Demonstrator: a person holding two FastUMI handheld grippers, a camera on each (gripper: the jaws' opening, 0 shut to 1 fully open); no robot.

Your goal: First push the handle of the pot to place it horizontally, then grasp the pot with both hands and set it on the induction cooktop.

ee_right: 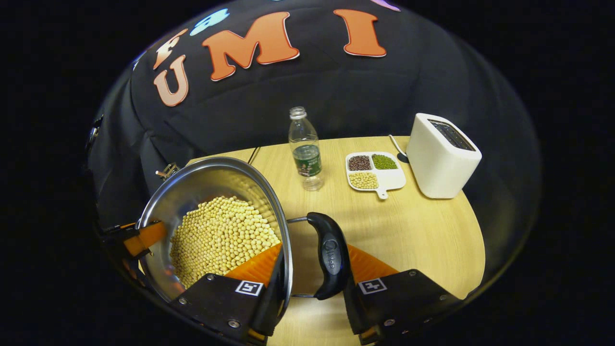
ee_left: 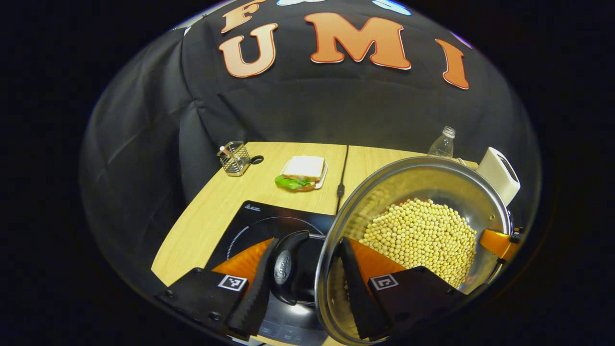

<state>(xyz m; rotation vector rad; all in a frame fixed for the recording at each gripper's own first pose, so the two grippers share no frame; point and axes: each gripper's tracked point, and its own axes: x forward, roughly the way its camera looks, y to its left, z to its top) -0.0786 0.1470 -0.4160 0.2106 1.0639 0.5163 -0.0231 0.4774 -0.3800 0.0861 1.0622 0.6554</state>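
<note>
Left tongs [ee_left: 303, 288]: fingers straddle the pot's left handle [ee_left: 287, 266] and rim, one finger outside the handle, the other inside the pot wall; whether both press on it cannot be told. Right tongs [ee_right: 311, 288]: same arrangement on the right handle [ee_right: 331, 254], one finger inside the rim, one beyond the handle; grip likewise cannot be told. Pot [ee_left: 423, 187]: steel, round, holding a heap of pale yellow beans [ee_left: 423, 235], tilted in both views; in the left gripper view it sits partly over the black cooktop [ee_left: 250, 221], whether resting on it or lifted is not clear. Bench [ee_right: 423, 240]: light wood, carrying all items. Middle ground, left gripper view: black cable [ee_left: 342, 178] running back from the cooktop. Farther, same view: sandwich on a small plate [ee_left: 302, 172], wire basket [ee_left: 234, 157] to its left. Farther, right gripper view: clear plastic bottle [ee_right: 305, 151], upright; divided white dish [ee_right: 375, 170] with three sorts of beans just beside it; white toaster [ee_right: 442, 156] at the far right.
</note>
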